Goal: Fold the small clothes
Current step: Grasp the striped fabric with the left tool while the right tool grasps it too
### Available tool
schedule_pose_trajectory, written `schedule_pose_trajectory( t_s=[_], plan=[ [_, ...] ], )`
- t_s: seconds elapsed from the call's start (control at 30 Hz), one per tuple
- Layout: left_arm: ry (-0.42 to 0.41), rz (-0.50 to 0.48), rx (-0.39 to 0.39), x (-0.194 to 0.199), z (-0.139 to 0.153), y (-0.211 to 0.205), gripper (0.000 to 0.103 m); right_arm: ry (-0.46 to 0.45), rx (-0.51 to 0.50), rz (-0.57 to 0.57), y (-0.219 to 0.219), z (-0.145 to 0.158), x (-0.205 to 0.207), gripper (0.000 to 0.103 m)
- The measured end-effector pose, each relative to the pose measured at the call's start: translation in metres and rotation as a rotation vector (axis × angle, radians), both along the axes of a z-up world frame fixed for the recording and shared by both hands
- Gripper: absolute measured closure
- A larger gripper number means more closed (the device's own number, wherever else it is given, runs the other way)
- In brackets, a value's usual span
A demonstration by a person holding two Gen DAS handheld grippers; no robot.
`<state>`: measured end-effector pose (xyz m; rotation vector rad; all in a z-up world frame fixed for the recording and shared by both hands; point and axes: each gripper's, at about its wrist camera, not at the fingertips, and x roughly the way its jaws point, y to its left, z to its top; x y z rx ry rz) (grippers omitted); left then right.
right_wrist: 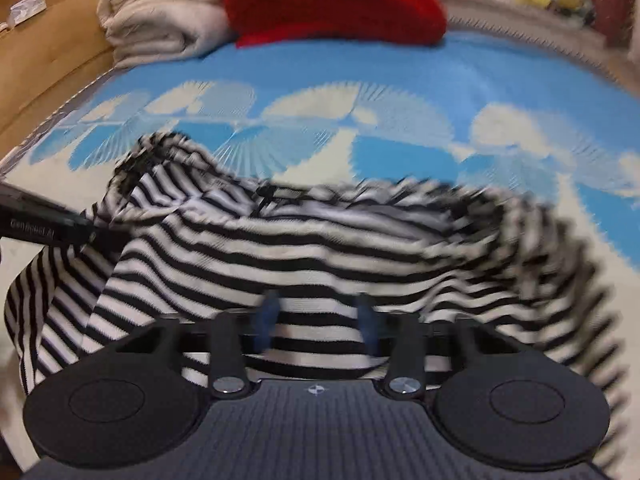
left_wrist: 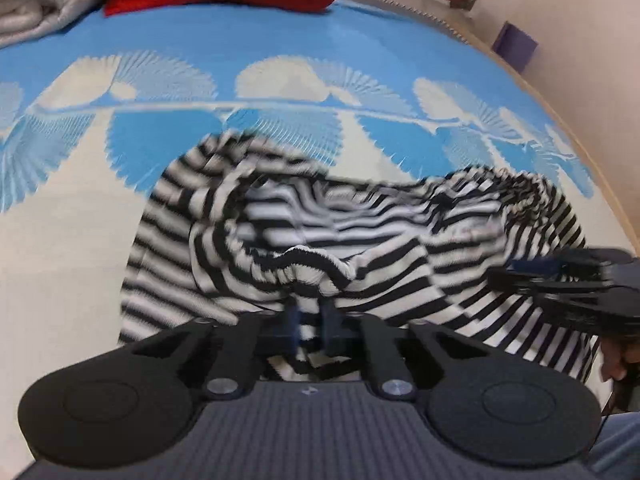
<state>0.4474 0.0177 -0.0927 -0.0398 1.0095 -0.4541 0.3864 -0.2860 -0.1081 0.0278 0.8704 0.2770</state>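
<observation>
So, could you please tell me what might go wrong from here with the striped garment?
1. The left tool pinches only a bunched hem of the striped garment, so it could slip out.
2. The cloth between both tools is crumpled, so a fold may come out uneven.
3. The right tool looks wider, so its grip seems less sure.

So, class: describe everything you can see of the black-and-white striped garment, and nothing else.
The striped garment is a soft knit with narrow black and white bands and a ribbed hem. It is crumpled and partly lifted, its far part draping onto the blue-and-cream patterned mat. The left gripper is shut on its bunched hem. The right gripper holds another edge between its blue fingertips. Motion blur smears its outer folds, so its type is unclear.
</observation>
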Motion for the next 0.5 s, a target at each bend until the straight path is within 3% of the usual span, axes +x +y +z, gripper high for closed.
schedule_pose_trajectory(
  t_s=[0.1, 0.17, 0.27, 0.37, 0.43, 0.5],
  plan=[
    [-0.050, 0.007, -0.026, 0.001, 0.016, 0.001, 0.098, 0.000, 0.037, -0.049, 0.000, 0.002, 0.006, 0.100],
    [-0.087, 0.027, -0.037, 0.000, 0.031, 0.009, 0.098, -0.089, 0.021, -0.060, -0.001, 0.024, -0.003, 0.101],
    [-0.131, 0.085, -0.109, 0.005, 0.047, 0.019, 0.098, -0.225, 0.076, -0.102, -0.010, 0.060, -0.014, 0.101],
    [-0.154, 0.151, -0.157, 0.019, 0.040, 0.017, 0.094, -0.309, 0.087, -0.156, -0.008, 0.059, -0.005, 0.101],
    [-0.147, 0.195, -0.148, 0.032, 0.021, 0.013, 0.084, -0.334, 0.065, -0.201, -0.002, 0.039, 0.009, 0.101],
    [-0.108, 0.223, -0.115, 0.045, -0.001, 0.011, 0.054, -0.286, 0.045, -0.220, 0.005, 0.012, 0.028, 0.096]
  ],
)
